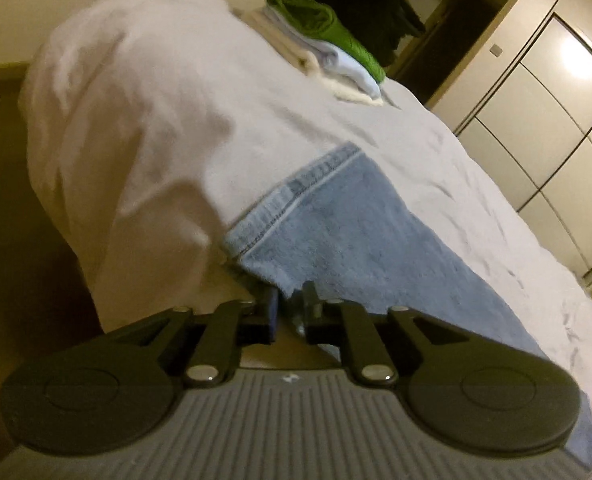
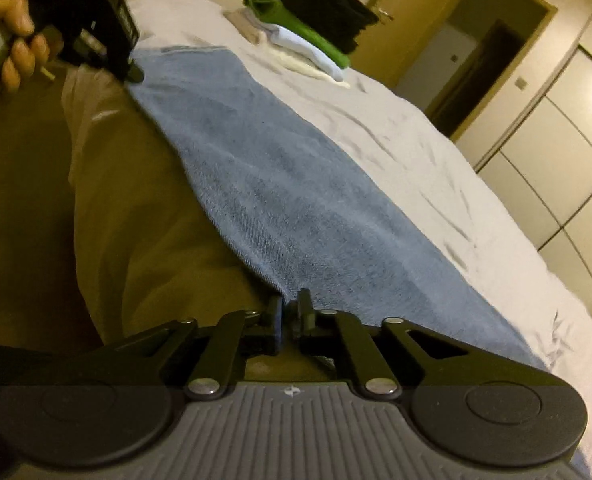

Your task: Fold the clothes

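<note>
A pair of light blue jeans (image 1: 336,240) lies stretched along the near edge of the bed, its stitched hem (image 1: 296,196) toward the far end. My left gripper (image 1: 291,304) is shut on the jeans' edge close to that hem, with denim pinched between its jaws. In the right wrist view the jeans (image 2: 275,192) run away from me. My right gripper (image 2: 291,312) is shut on their near edge further along the leg. The left gripper (image 2: 131,74) shows at the upper left, held by a hand (image 2: 15,52), its tips on the denim's far end.
The bed has a rumpled white sheet (image 1: 416,140) that hangs over the side (image 1: 115,140). A pile of folded clothes (image 2: 308,36), black and green on top, sits at the far end. A pale wardrobe (image 2: 556,152) and a doorway (image 2: 480,64) stand to the right. Brown floor (image 2: 23,200) lies to the left.
</note>
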### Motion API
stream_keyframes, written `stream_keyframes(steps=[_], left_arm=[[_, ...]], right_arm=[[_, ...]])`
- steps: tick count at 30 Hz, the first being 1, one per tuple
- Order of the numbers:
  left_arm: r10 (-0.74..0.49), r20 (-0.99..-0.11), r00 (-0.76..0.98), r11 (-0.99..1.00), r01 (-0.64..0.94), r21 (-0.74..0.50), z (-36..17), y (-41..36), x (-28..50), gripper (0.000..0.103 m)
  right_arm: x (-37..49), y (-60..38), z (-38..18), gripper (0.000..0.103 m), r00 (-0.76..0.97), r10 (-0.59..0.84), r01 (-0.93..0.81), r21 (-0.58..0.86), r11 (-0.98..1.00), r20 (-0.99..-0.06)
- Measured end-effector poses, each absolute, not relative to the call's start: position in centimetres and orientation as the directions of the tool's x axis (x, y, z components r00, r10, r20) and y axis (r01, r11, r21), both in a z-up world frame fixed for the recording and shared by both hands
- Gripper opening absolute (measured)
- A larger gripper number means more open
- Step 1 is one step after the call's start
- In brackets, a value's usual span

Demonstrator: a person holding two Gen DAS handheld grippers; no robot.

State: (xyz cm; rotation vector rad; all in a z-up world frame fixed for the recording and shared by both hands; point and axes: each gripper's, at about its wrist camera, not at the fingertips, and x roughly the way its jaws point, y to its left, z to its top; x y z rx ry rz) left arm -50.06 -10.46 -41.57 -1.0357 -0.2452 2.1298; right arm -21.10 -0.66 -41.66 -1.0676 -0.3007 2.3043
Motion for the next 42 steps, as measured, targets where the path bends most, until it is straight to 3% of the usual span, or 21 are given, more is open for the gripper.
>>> stream_keyframes(steps=[2,5,10,14,18,24,27,31,34,42], left_arm=[[0.642,-0.621,-0.45,-0.743,-0.564,-0.359,-40.5,-10.4,-49.3,0.022],[0.602,-0.634,-0.486,-0.756,-0.603,-0.255,-38.9,-10.7,-47.9,0.018],[0.718,-0.591,-0.367,-0.575,-0.792,-0.207,-35.9,-9.3,-42.2,0.016],[0.794,-0.57,-0.211,-0.361,-0.918,-0.163,-35.4,-5.0,-36.1,0.016],[0.733,-0.659,-0.166,-0.267,-0.962,-0.055,-37.3,-0.2,-31.4,0.018],[0.771,-0.63,-0.093,-0.124,-0.992,-0.005,-36.2,1.0,-25.6,0.018],[0.773,-0.633,-0.049,-0.047,-0.999,0.021,-36.5,2.0,-22.6,0.018],[0.688,-0.717,-0.113,-0.058,-0.993,0.101,-38.9,3.7,-20.1,0.021],[0.657,-0.744,-0.121,-0.102,-0.992,0.071,-38.1,3.2,-20.3,0.021],[0.644,-0.747,-0.163,-0.191,-0.98,0.049,-35.8,1.3,-20.4,0.025]], right_arm=[[-20.0,-0.1,-40.4,0.049,-0.548,0.545,-0.463,-0.312,-0.829,-0.634],[-16.6,1.3,-38.6,0.049,-0.575,0.533,-0.601,-0.122,-0.79,-0.62],[-8.9,4.2,-36.9,0.047,-0.499,0.617,-0.812,0.08,-0.578,-0.608],[-3.8,6.1,-37.0,0.047,-0.395,0.688,-0.899,0.102,-0.426,-0.609],[-1.2,8.1,-39.5,0.041,-0.279,0.648,-0.94,0.063,-0.336,-0.709],[1.5,6.9,-37.4,0.041,-0.306,0.694,-0.947,0.133,-0.293,-0.652],[2.0,8.0,-37.2,0.048,-0.305,0.711,-0.95,0.149,-0.274,-0.633],[3.0,9.3,-39.4,0.053,-0.263,0.641,-0.962,0.15,-0.226,-0.721],[4.1,8.2,-38.9,0.067,-0.259,0.636,-0.965,0.163,-0.206,-0.727],[6.3,7.2,-36.8,0.08,-0.198,0.651,-0.98,0.153,-0.126,-0.733]])
